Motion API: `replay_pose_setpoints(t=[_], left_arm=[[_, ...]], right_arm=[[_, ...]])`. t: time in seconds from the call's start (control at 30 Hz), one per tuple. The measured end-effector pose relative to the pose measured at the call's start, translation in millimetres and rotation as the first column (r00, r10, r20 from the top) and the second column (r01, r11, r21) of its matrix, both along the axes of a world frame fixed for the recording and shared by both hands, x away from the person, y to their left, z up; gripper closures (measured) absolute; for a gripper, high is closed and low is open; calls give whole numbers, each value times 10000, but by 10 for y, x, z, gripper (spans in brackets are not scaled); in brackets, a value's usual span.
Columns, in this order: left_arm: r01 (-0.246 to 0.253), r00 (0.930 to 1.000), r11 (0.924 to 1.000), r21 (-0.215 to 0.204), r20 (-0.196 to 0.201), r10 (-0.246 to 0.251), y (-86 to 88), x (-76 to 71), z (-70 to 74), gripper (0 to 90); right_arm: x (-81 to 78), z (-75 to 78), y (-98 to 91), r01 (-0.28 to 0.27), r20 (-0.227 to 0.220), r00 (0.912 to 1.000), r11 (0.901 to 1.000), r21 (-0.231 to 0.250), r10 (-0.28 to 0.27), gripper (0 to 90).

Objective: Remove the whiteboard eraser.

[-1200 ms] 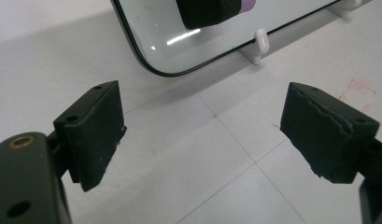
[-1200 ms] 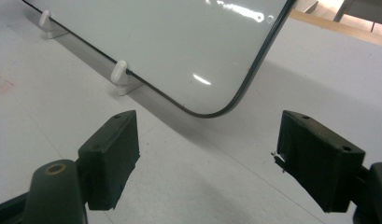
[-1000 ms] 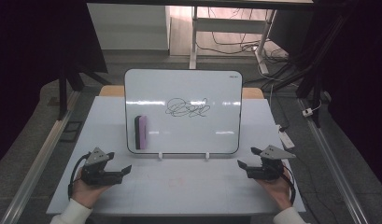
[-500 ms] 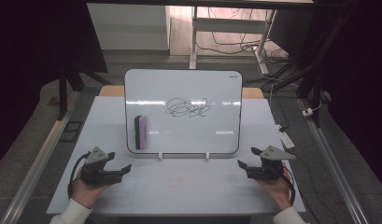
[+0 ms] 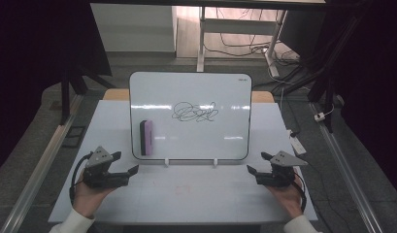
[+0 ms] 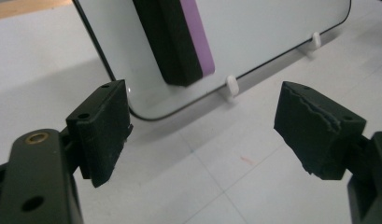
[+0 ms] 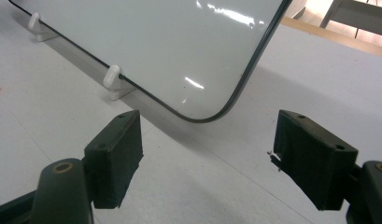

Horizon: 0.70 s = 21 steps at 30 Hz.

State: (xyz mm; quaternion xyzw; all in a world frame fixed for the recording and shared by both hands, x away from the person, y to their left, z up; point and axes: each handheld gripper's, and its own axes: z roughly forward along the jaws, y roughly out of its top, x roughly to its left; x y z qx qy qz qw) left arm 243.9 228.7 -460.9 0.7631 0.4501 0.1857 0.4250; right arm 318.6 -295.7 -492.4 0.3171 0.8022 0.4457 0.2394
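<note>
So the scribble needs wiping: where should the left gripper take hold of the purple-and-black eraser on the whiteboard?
Probably across the purple-and-black block eraser's two long sides, coming straight at the whiteboard from the front: it stands upright, narrow enough for the open left gripper.

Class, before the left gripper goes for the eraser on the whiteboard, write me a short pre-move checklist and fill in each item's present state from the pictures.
1. Left gripper open and holding nothing: ok; its jaws have just been closing slightly, nothing between them.
2. Right gripper open, resting clear of the board: ok.
3. Eraser within sight of the left gripper, stuck upright on the lower left of the whiteboard: ok.
4. Whiteboard seated in its two white clips: ok, both clips hold the lower edge.
5. Scribble present to wipe: ok.
6. Whether the board will stay put under a push: cannot tell.
</note>
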Motion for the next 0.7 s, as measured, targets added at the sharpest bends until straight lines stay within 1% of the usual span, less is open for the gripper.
replay_pose_setpoints(t=[0.13,0.23,0.43,0.53,0.7], left_arm=[[53,10000,9999,-157,-80,-54,-28,84,96,195],[68,10000,9997,-221,-39,-69,-74,175,181,201],[31,9999,10000,-39,102,-30,-175,350,314,206],[-86,9998,9999,93,189,85,-212,430,347,213],[-285,9994,9995,149,211,282,-249,575,366,239]], right_arm=[[-2,3,8,1,14,10000,10000,-33,-1,232],[-3,2,15,18,-19,10000,10000,-12,-18,234],[3,-3,23,21,-13,10000,10000,-24,-21,235],[1,-2,23,43,9,10000,10000,-9,-43,235],[-2,0,26,69,42,10000,10000,-35,-69,237]])
